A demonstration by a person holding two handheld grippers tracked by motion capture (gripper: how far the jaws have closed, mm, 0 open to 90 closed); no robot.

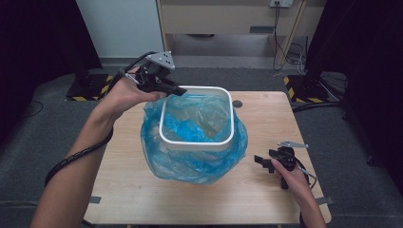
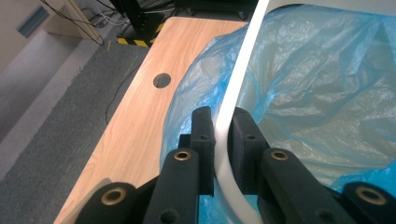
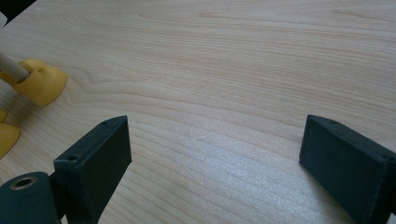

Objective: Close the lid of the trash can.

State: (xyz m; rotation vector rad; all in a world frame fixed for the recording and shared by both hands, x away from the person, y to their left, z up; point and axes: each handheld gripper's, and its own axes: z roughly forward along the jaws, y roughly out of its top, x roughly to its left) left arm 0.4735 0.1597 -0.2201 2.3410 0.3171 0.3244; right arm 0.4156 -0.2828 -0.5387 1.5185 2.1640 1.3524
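The high view is dim, with black far corners and soft focus. Even overhead light brightens the pale wooden counter (image 1: 266,128); the crinkled blue translucent plastic bag (image 1: 199,164) glints faintly. Nearest tong parts blur.

The bin (image 1: 196,142) stands at the middle of the table (image 1: 266,199), with the bag (image 1: 199,166) lining it and spilling over its sides onto the tabletop. The left gripper (image 1: 178,91) sits at the bin's 11 o'clock corner, on the rim. The right gripper (image 1: 260,160) lies at the bin's 4 o'clock, apart from the bag. A hole (image 1: 237,103) in the table sits at the bin's 1 o'clock
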